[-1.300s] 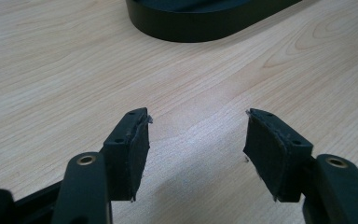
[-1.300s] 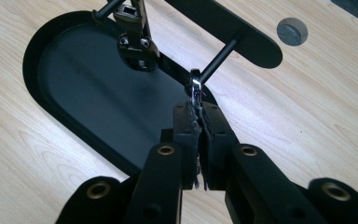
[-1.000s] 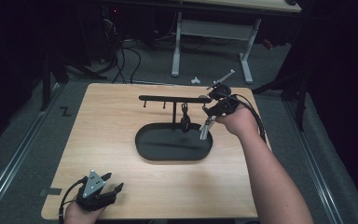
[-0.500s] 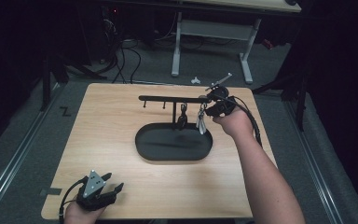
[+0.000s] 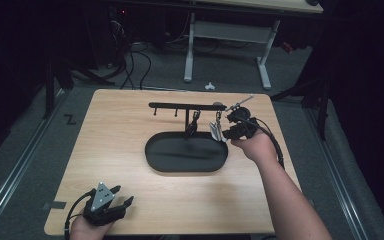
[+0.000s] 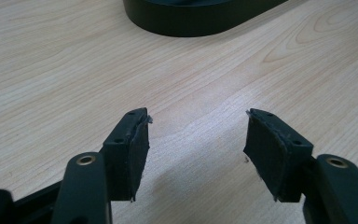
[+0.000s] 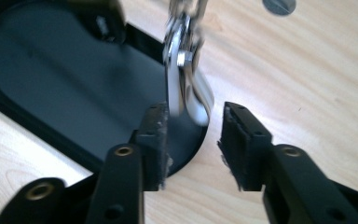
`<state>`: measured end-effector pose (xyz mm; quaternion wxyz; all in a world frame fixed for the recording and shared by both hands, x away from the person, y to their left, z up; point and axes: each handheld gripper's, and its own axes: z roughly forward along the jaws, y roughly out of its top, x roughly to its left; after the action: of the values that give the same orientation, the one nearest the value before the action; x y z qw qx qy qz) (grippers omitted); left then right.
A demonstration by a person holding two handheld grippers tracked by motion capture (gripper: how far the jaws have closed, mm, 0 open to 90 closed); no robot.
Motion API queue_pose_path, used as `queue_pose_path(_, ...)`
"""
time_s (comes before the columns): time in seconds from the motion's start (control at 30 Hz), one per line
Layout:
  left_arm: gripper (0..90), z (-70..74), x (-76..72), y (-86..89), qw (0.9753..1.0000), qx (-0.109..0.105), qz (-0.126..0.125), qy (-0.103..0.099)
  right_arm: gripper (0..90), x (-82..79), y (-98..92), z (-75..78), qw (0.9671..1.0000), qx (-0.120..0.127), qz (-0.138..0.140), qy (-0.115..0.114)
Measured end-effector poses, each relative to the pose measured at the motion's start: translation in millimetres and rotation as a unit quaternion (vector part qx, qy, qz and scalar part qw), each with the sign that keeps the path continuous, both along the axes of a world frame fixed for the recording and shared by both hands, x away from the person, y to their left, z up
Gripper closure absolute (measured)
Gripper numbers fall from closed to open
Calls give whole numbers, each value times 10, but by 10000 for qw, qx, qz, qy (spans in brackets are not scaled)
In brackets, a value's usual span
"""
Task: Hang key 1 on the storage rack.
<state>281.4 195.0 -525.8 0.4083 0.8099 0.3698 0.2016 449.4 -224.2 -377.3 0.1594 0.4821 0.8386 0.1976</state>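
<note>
Between the right gripper's [image 7: 193,140] black jaws, which stand a little apart and grip nothing, hangs a silver metal piece [image 7: 186,74] — something like a clip or keyring fob, dangling from a chain just ahead of the pads. Its lower end sits in the gap, close to the left pad [image 7: 154,140] and apart from the other one. My judgement is that the step in hand is either letting go of this piece or taking hold of it on its hook; to do it well, keep the jaws level with the piece's flat sides, move slowly so that it does not swing, and avoid nudging the rack [image 5: 187,106] that carries it. Just beyond the jaws lies the black oval tray [image 7: 51,70], its rim under the left jaw; past that, bare wooden table [image 7: 317,60].

Down at the near edge of the table the left gripper [image 6: 196,149] rests with its jaws wide and empty, the tray's rim [image 6: 191,23] well ahead of it.

Hard to make out: the silver piece is blurred, so its exact shape and how it hooks on are unclear — the hook itself is cut off at the top of the right gripper view. A second dark item [image 5: 192,127] hangs on the rack, too small to identify.
</note>
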Motion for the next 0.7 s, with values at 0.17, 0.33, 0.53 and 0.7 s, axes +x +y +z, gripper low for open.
queue_pose_path(0.17, 399, -13, 5, -23, 10000, 35, -19, 21, 515, -172, -92, -201, 9999, 72, 85, -47)
queue_pose_path(0.33, 399, -17, 16, -37, 10000, 35, -13, 23, 471, -358, -206, -416, 9998, 149, 62, -101)
queue_pose_path(0.53, 399, 10, 34, -97, 10000, 28, -70, -47, 422, -584, -363, -640, 9990, 174, -42, -402)
queue_pose_path(0.7, 399, -6, 59, -189, 9998, 67, -160, -38, 386, -779, -479, -792, 9968, 338, -168, -711)
